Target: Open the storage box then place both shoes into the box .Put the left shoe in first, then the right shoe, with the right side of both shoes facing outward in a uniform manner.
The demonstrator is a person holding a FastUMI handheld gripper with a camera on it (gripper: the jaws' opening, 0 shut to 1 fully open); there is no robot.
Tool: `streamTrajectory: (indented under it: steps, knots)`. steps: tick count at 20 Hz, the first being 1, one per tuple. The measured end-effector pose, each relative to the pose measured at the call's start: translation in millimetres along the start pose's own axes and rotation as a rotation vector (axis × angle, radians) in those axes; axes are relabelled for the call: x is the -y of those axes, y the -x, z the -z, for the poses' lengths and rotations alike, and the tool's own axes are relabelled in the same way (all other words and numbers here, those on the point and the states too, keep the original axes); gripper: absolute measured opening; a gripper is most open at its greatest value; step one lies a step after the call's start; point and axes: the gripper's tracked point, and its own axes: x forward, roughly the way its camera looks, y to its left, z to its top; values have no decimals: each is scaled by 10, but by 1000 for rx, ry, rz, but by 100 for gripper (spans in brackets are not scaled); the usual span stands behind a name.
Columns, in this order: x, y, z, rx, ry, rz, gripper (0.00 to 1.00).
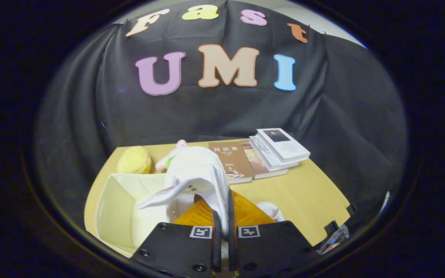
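The hand-held gripper [224, 216] pinches a white shoe [195, 173] by its side wall (tongue flopped out), over the open storage box [118, 204] on the tabletop [307, 197].

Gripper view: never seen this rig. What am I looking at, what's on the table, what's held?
This picture comes from a fisheye camera riding on a handheld two-finger gripper; a person carries it, no robot arm. The camera looks forward along the fingers, seen at the bottom. They are shut on the side wall of a white sneaker, held above an open cream storage box on the light wooden table. Beyond the box lie a round yellow plush toy and something pink, partly hidden. Past the shoe lie a few books: brown covers and a white one on top. Something white, hard to identify, sits beside the right finger.
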Motion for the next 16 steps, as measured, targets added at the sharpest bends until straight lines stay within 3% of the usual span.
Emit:
streamTrajectory:
  steps: [4, 8, 16]
  knots:
    - [-763, 125, -42, 27, -57, -167, 10]
    - [-1304, -77, 244, -39, -118, -249, 10]
    - [-1730, -510, 1320, -401, -106, -212, 11]
